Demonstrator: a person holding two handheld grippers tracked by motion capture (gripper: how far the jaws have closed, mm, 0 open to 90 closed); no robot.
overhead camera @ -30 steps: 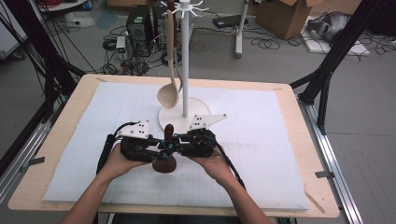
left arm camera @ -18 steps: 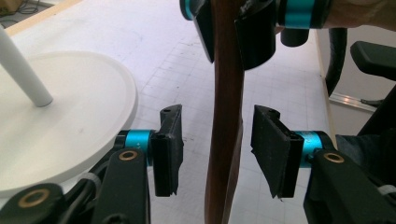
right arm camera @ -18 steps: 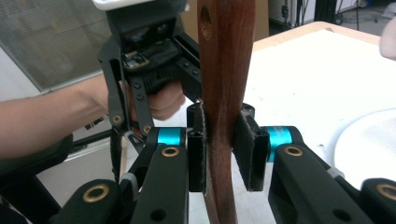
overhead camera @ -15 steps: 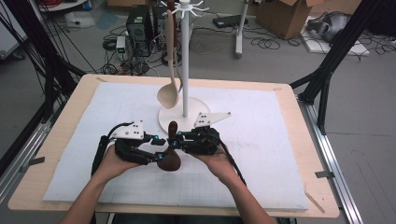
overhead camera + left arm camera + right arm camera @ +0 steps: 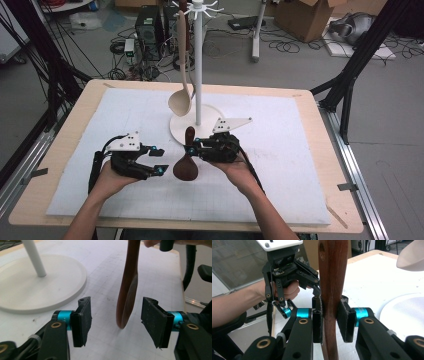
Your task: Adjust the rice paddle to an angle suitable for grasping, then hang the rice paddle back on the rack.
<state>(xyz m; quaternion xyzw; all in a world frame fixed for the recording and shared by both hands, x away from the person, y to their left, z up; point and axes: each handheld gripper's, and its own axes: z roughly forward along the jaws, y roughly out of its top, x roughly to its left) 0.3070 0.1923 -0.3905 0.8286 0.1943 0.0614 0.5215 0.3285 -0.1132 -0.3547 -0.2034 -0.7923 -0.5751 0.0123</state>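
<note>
On the high view I have my left gripper (image 5: 155, 161) at about seven o'clock from the white stand's base (image 5: 182, 131), resting low over the white mat (image 5: 300, 160). Its jaws have just been opening and now stand spread; in the left gripper view the dark wooden spoon (image 5: 127, 290) hangs in the gap between the pads (image 5: 83, 320) without touching either one.

Next, at roughly six o'clock from the base, the dark spoon (image 5: 186, 162) stands nearly upright, bowl down just above the mat, handle tip up.

At about five o'clock from the base sits my right gripper (image 5: 192, 149), pinching the spoon's handle: in the right gripper view both pads (image 5: 344, 322) press flat against the wood (image 5: 332, 285).

Up at twelve o'clock from the dark spoon, a pale wooden ladle (image 5: 181, 95) hangs from the stand's pole (image 5: 198, 65).
</note>
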